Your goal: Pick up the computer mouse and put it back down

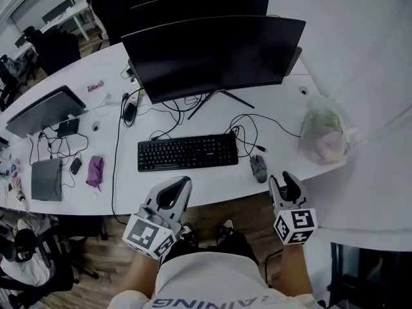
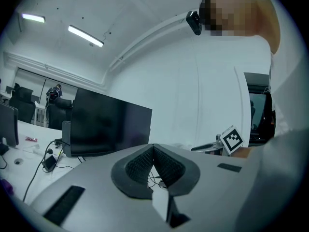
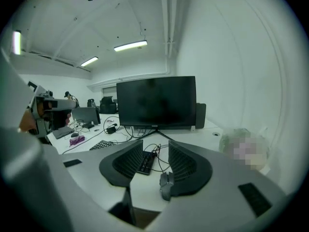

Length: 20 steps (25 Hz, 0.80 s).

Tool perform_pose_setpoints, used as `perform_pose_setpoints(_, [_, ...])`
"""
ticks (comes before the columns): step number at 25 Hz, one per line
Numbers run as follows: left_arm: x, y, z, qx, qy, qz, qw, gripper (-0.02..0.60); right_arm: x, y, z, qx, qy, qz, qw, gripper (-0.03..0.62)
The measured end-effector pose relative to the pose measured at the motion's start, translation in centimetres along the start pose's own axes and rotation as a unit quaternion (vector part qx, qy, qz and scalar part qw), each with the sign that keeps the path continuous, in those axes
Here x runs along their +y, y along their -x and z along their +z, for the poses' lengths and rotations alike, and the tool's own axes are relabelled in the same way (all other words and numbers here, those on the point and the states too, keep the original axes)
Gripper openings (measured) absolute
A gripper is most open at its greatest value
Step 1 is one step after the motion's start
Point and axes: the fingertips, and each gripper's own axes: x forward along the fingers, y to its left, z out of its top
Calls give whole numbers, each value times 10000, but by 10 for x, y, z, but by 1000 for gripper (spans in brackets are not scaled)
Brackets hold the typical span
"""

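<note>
Right gripper view: right tongs parted, empty | small grey computer mouse sits on white counter just ahead | left tongs closed, empty | step: approach, likely | next: straddle mouse, squeeze

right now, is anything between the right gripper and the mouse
No: in the head view only bare desk lies between the right gripper and the mouse; the right gripper view agrees.
</note>
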Motion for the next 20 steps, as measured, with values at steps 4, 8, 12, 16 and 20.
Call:
perform_pose_setpoints(4, [-1,-14,-14,167,77,54,9998,8,-14,-18,-27,434,29,-36,9990,186])
perform_pose_setpoints(8, [1,-26,-25,291,146,100,9994,8,-21,-38,-58,877,25,-17,9961,215])
perform_pose_setpoints(12, [6,-34,-36,409,193,154,9989,8,-24,-60,-92,1281,34,15,9918,233])
perform_pose_setpoints(16, [8,-38,-47,546,242,200,9980,8,-27,-79,-127,1705,-19,40,9853,249])
perform_pose_setpoints(20, [11,-43,-60,698,330,252,9967,8,-35,-95,-155,1979,-43,-1,9802,256])
